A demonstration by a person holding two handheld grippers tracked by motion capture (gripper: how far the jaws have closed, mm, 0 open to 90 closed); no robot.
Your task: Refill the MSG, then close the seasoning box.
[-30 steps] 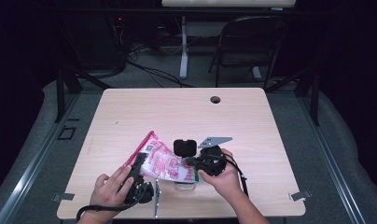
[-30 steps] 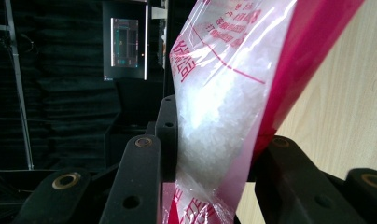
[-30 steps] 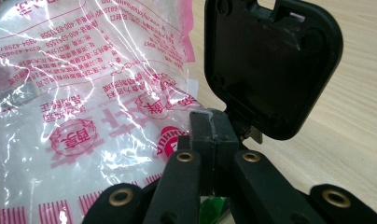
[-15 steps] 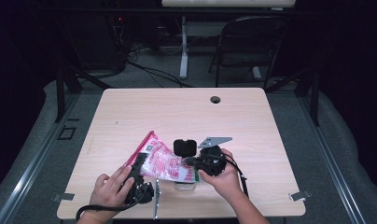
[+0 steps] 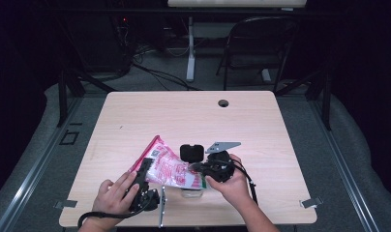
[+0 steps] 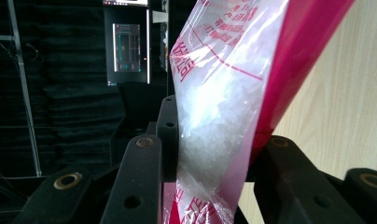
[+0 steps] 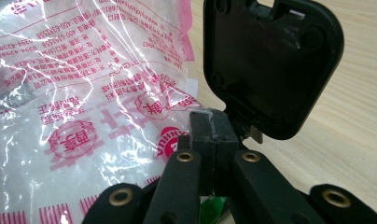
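A pink and clear bag of white granules is held tilted above the table's front part, between my two grippers. My left gripper is shut on its left side; in the left gripper view the pads squeeze the bag and its grains at my left gripper. My right gripper has its jaws together on the bag's thin right edge, seen at my right gripper. A black hinged lid stands open just behind. It belongs to a clear container partly hidden under the bag.
The light wooden table has a cable hole near its far edge. A dark folding chair and cables stand on the floor beyond it. Both hands sit near the table's front edge.
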